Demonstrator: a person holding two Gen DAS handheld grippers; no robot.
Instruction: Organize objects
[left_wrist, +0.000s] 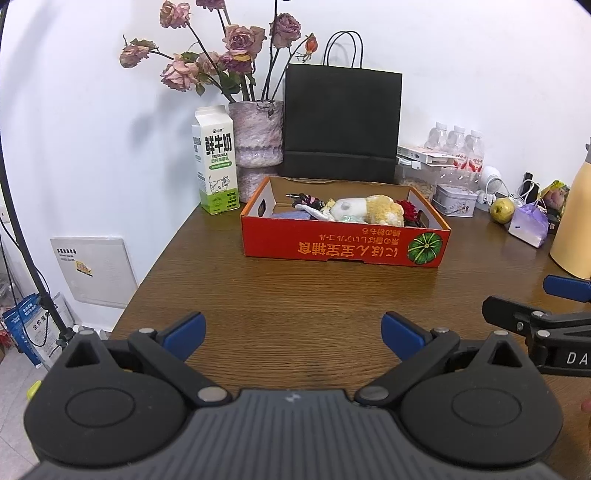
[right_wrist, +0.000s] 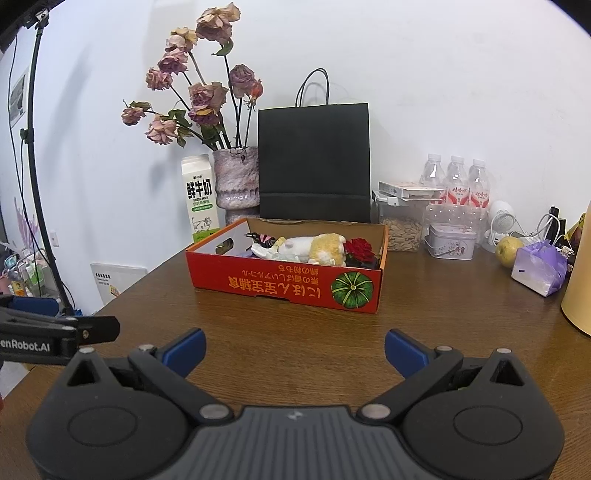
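Your left gripper (left_wrist: 293, 334) and right gripper (right_wrist: 294, 350) hover empty, fingers apart, low in frame over the desk (left_wrist: 295, 288), red box (left_wrist: 343, 245) at centre.

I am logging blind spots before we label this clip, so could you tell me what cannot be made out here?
- Low items in the red box: both views, its front wall hides them beneath the plush toy.
- Black bag contents: both views, opaque sides.
- Yellow container: both views, cut by the right edge.
- Right gripper and left gripper: open, empty.
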